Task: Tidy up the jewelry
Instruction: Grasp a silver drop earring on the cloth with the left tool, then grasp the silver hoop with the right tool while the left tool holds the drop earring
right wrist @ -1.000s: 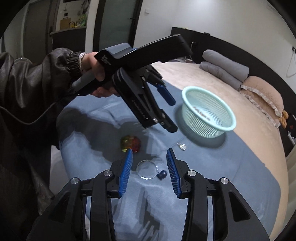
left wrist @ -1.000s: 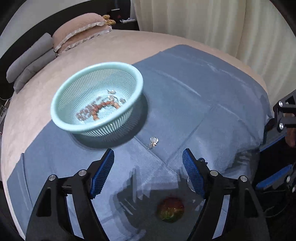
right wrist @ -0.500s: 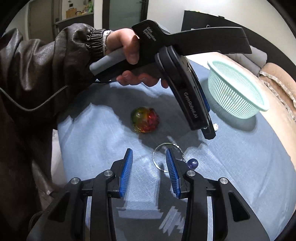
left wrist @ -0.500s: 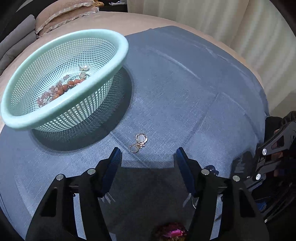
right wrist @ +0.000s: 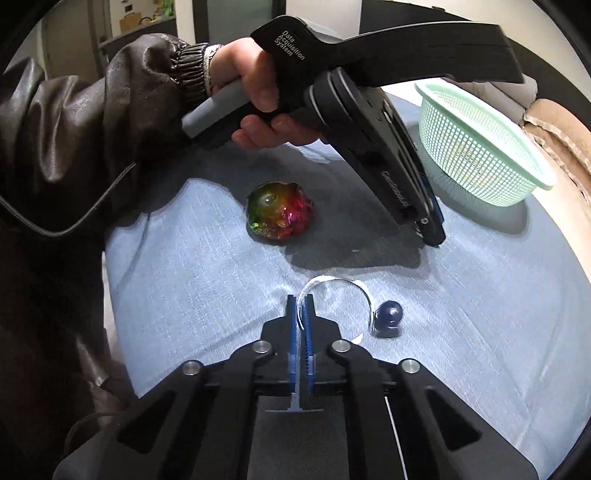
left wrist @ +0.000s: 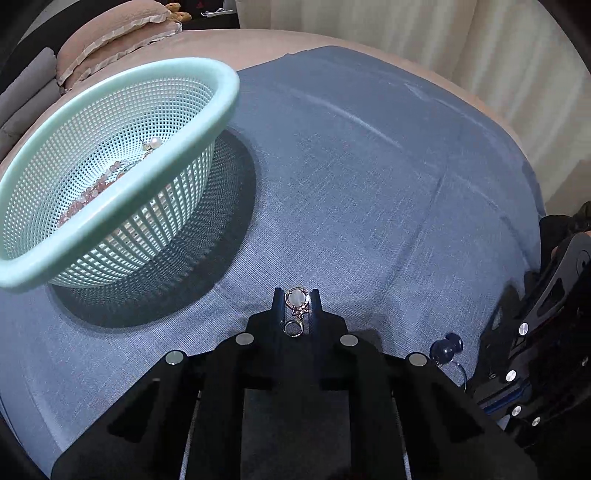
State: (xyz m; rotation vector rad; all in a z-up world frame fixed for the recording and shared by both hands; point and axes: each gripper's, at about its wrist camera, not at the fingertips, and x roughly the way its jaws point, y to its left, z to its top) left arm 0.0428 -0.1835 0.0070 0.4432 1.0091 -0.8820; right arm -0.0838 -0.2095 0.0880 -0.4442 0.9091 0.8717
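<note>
A small gold pendant with a pale stone (left wrist: 296, 300) sits between the pads of my left gripper (left wrist: 296, 293). The jaws are closing on it and the pads press its sides, low over the blue cloth (left wrist: 369, 166). My right gripper (right wrist: 300, 304) is shut on the thin silver hoop (right wrist: 354, 286), which carries a dark blue bead (right wrist: 388, 317) resting on the cloth. The mint mesh basket (left wrist: 221, 96) stands to the left of the pendant and holds pink beads and a pearl piece. In the right wrist view the left gripper (right wrist: 430, 236) points down beside the basket (right wrist: 517, 147).
A glossy multicoloured ball (right wrist: 279, 212) lies on the cloth behind the hoop. A person's hand (right wrist: 258, 85) in a dark leather sleeve (right wrist: 92, 129) holds the left tool. Pillows (left wrist: 118, 37) lie at the far end of the bed and a curtain (left wrist: 406, 33) hangs behind.
Both grippers came down to the cloth and went from open to shut, the left around the pendant and the right onto the silver hoop.
</note>
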